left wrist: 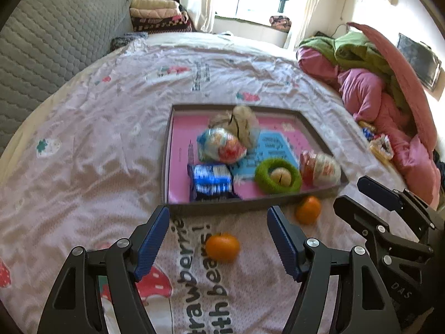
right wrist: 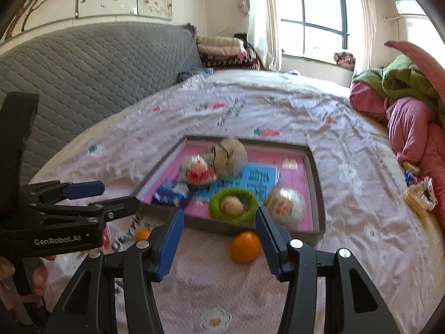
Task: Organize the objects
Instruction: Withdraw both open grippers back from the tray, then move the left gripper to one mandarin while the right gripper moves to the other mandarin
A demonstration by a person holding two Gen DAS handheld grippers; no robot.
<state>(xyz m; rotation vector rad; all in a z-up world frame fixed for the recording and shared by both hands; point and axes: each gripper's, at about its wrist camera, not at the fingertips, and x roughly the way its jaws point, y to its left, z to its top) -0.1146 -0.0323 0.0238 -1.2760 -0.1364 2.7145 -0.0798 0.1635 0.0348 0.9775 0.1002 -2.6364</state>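
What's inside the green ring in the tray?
A pale, roundish item sits in the hole of the green ring, inside the tray. Motion blur hides what it is; its underside is covered.

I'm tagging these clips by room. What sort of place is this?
Most likely a bedroom in a home. The work surface is a bed covered by a printed sheet, with a quilted grey headboard behind it, folded blankets stacked near the window, and bedding piled on one side.

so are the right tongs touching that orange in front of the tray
Apart. The right wrist view shows the right tongs open, with pink bedsheet visible between the orange and both blue pads.
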